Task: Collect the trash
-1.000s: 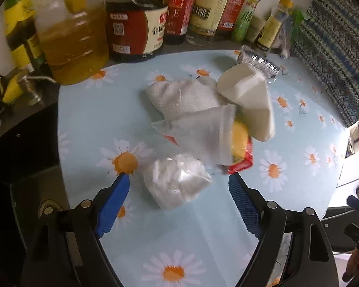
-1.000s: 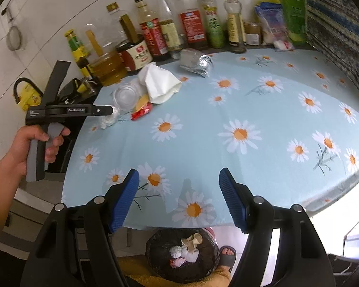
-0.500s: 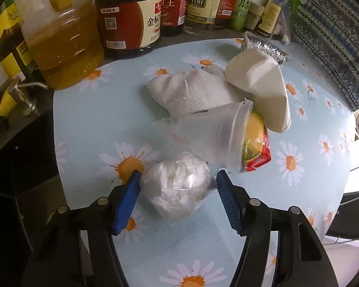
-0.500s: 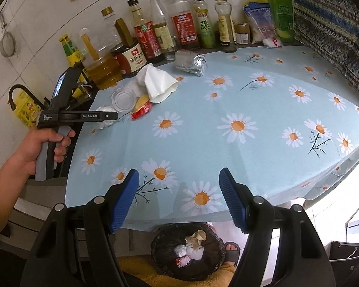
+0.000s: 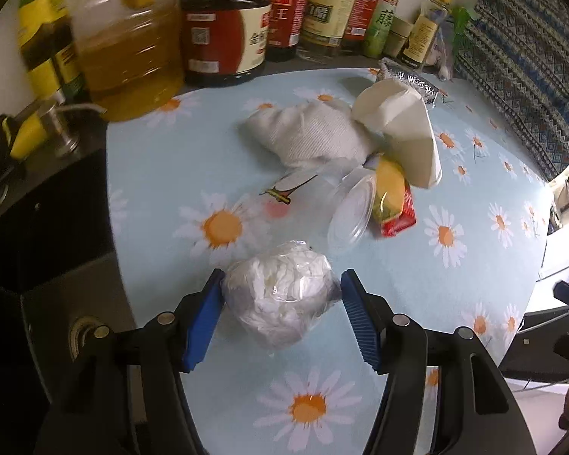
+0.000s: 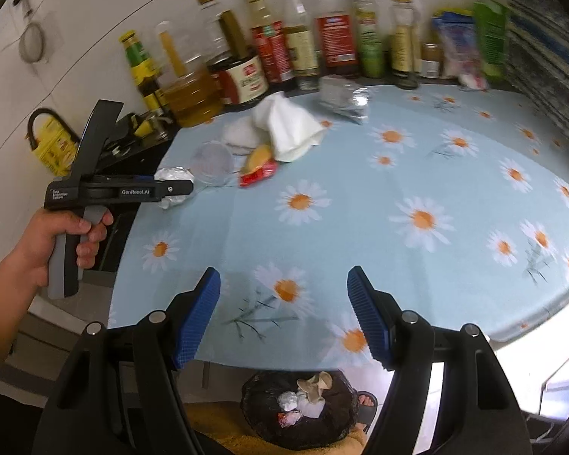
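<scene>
1. We have the wad of tissue in clear plastic wrap (image 5: 278,295) at the lower centre of the left wrist view, lying on the daisy tablecloth (image 5: 417,273) near its left edge. In the right wrist view it shows at middle left, half hidden behind the left tongs.
2. We judge it very light and soft. It should crush under the pads, and the plastic skin is probably slick, so we would take it across its widest middle, not by a loose fold of wrap.
3. The left tongs (image 5: 280,316) stand on either side of it. The jaws have just been closing with the wad between them. The left pad touches the wrap; the right pad looks just short of it, so we cannot call this a firm pinch yet.
4. Above and to the right lies more rubbish: a clear plastic cup (image 5: 351,212) on its side, a red and yellow wrapper (image 5: 392,204) beside it, a white paper cone (image 5: 402,129), a crumpled paper towel (image 5: 311,132) and a foil packet (image 5: 409,81) further back.
5. Oil and sauce bottles (image 5: 223,34) line the top of the frame, clear of the grasp.
6. The right tongs (image 6: 284,311) are spread and hold nothing, at the bottom of their own view over the table's near edge.
7. Below that edge sits a bin with a black bag (image 6: 299,409), already holding scraps. We judge that is where the wad goes.
</scene>
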Tool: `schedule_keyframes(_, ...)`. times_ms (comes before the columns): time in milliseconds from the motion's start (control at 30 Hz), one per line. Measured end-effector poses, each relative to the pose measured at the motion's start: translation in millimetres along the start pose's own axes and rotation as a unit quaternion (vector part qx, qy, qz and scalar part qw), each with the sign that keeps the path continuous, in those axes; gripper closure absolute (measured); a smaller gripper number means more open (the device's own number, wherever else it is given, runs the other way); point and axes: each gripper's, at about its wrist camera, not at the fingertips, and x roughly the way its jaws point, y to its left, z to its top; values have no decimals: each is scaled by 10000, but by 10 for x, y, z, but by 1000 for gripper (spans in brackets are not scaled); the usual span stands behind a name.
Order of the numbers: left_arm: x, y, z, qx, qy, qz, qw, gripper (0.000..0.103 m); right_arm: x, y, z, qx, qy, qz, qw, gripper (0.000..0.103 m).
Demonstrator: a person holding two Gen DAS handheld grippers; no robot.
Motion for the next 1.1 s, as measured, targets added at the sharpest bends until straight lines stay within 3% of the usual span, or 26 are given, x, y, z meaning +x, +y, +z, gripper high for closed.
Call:
schedule_keyframes(33, -25, 16, -27, -38, -15, -3, 10000, 43, 45, 30, 38, -37, 26, 74, 10000, 30)
schedule_keyframes(67, -57, 26, -57, -68, -39, -3, 10000, 43, 84, 58, 87, -59, 21, 171, 9998, 17)
schedule_keyframes(100, -96, 43, -97, -115, -68, -3, 9999, 43, 113, 85, 130, -84, 1, 268, 9996, 13)
schedule_keyframes(367, -375, 155, -405, -510, -203, -10, 9985, 43, 573, 411, 609, -622, 88, 543, 9965, 13)
schedule_keyframes(567, -593, 264, -686, -897, -295, -10, 9955, 43, 1015, 715, 937, -1049, 176, 302, 9939, 13)
schedule_keyframes(833, -680, 346, -1020, -1361, -302, -125, 9902, 43, 1614, 705, 1163, -1135, 576, 205, 9917, 14)
schedule_keyframes(933, -661, 370, -1112, -1476, -254, -146, 9886, 43, 1722, 696, 1222, -1222, 603, 184, 9905, 16)
schedule_keyframes(1100, -706, 389, -1168, -1568, -311, -150, 9870, 43, 1863, 663, 1253, -1192, 804, 267, 9892, 36)
